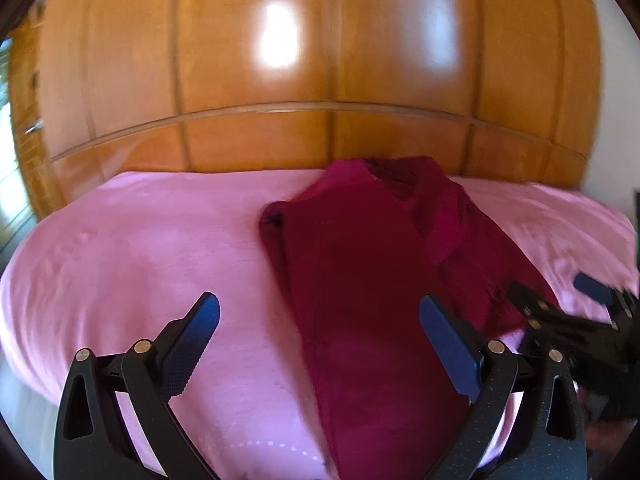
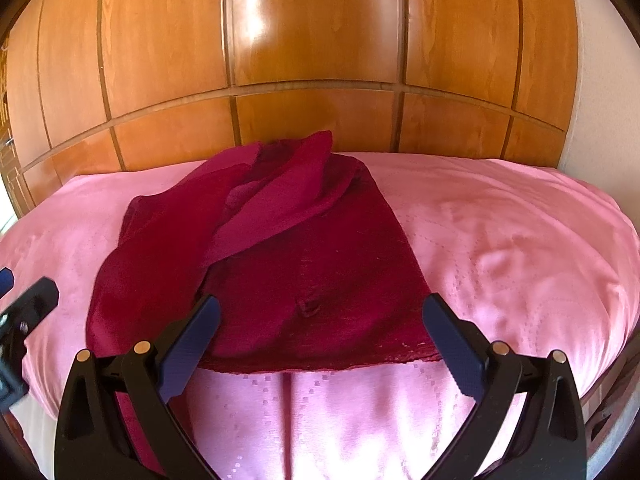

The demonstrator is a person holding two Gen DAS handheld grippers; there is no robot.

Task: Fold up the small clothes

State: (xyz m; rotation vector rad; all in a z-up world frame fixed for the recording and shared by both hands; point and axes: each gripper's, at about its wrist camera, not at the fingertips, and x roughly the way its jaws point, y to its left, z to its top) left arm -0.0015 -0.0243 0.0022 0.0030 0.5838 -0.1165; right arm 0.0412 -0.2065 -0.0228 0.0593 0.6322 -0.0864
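Between my right gripper [image 2: 320, 336] fingers, spread wide and empty, lies the near hem of the dark red garment [image 2: 288, 264]. My left gripper [image 1: 320, 336] is likewise spread with nothing held, its right finger [image 1: 448, 344] over the garment's edge. Beyond the fingertips the garment lies partly folded on the pink bedspread [image 2: 500, 240]. Farthest stands a wooden wardrobe [image 2: 320, 40].

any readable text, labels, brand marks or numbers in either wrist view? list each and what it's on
None readable in either view.
Dark red garment: no tag or print showing.
Pink bedcover: only a woven pattern of small squares, no lettering.
Wooden panelling: bare, glare only.
Left gripper and right gripper, both open: no markings visible.
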